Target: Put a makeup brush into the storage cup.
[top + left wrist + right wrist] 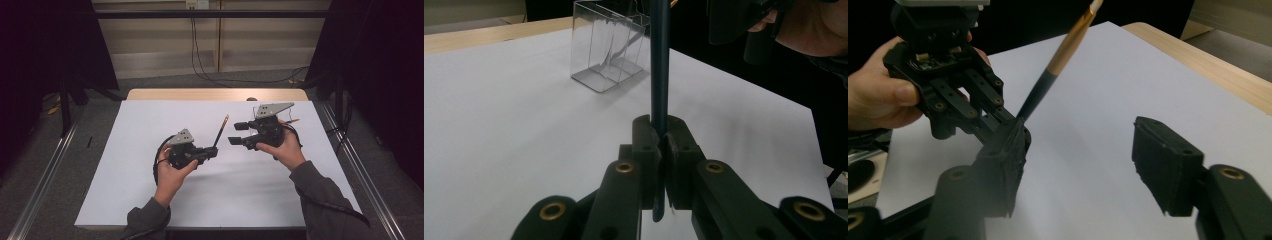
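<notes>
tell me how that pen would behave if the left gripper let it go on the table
The pen looks stiff: it stands straight out from the shut left gripper without sagging. Its round, slim barrel would probably roll on the flat white table. It seems light, since a pinch near one end holds it up.

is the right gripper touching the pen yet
Apart. In the right gripper view, the right gripper has open jaws with bare white table between them, while the pen sits farther off, clamped in the left gripper.
</notes>
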{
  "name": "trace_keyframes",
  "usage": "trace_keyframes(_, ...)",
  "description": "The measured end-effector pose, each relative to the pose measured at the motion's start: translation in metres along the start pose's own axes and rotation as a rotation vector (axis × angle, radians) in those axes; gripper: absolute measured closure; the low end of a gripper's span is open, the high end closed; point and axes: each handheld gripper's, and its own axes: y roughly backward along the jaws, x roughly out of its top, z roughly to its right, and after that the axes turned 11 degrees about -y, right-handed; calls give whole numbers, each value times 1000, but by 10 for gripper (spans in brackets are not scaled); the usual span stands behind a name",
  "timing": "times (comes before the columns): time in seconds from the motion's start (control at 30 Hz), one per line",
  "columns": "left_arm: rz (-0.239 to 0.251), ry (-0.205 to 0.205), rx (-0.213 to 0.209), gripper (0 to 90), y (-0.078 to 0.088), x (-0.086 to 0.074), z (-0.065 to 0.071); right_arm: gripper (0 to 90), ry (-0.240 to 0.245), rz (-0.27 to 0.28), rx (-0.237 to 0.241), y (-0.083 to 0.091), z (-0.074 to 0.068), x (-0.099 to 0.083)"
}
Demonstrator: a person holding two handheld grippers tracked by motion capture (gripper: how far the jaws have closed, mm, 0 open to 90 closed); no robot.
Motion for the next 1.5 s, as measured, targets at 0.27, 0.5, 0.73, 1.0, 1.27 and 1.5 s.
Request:
trace_keyframes(0.27,-5,-4,-10,853,-2,1,3,498,-12,19,35,-3,-3,2)
trace_keyframes(0.5,-10,-9,-16,853,-6,1,5,620,-29,42,56,-3,-4,4)
trace_keyframes(0.73,-14,-6,-22,852,-9,0,6,716,-56,74,77,1,-3,6)
trace_keyframes(1.0,-32,-17,-37,853,-14,0,9,779,-66,64,79,1,-4,7)
trace_keyframes(1.27,-33,-3,-35,852,-17,1,10,783,-83,66,83,1,-3,8)
trace_keyframes(1.5,-36,7,-33,851,-20,1,11,785,-88,70,89,-2,-5,10)
